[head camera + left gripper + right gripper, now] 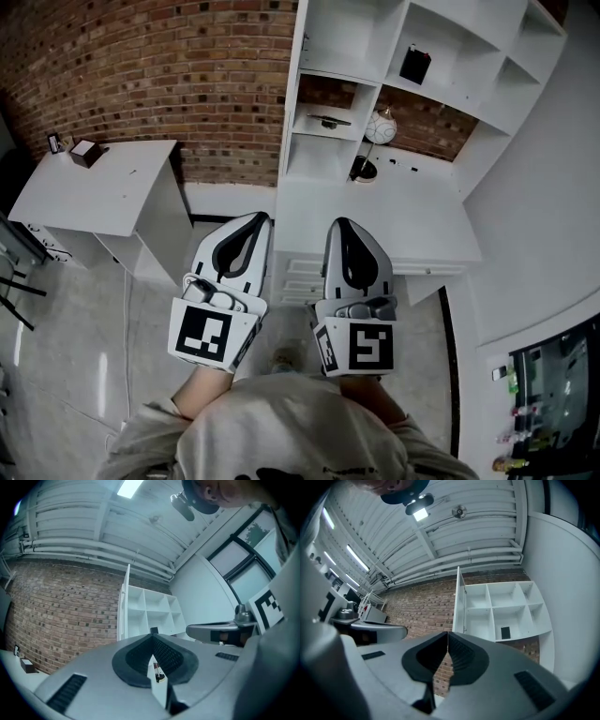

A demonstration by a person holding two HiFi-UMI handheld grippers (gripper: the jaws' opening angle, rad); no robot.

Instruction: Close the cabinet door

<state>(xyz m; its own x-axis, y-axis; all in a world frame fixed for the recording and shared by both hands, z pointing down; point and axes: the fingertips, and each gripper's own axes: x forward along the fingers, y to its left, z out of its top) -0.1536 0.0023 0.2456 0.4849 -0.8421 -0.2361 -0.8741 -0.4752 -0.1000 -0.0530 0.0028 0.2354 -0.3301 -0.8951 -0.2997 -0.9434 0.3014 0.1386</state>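
- We hold two tools side by side and close to our chest, both pointing ahead toward a white shelf unit [342, 33].
- The left tool [260, 218] is closed: its dark ribbed pads meet at the tip with nothing between them.
- The right tool [337, 223] is closed too, tips together and empty.
- Each tool carries a cube with black and white square markers at the end nearest us.
- The cabinet door [458, 602] stands open, well ahead of both tools. It hangs at the left edge of the shelf unit and is turned edge-on to us, so it shows as a narrow white strip.
- In the right gripper view, the door rises just above and slightly right of the closed tip. Neither tool touches it.
- Right of the door, the shelf unit's open cubbies hold a small black object [414, 64], a flat dark item [330, 120] and a round white ball-like object [380, 127].
- A white counter [412, 234] lies just beyond the tool tips, below the shelves.
- A brick wall [187, 75] fills the space beyond and left of the left tool.
- Far to the left tool's left stands a second white counter [103, 192] with a small dark box [86, 152] on it.
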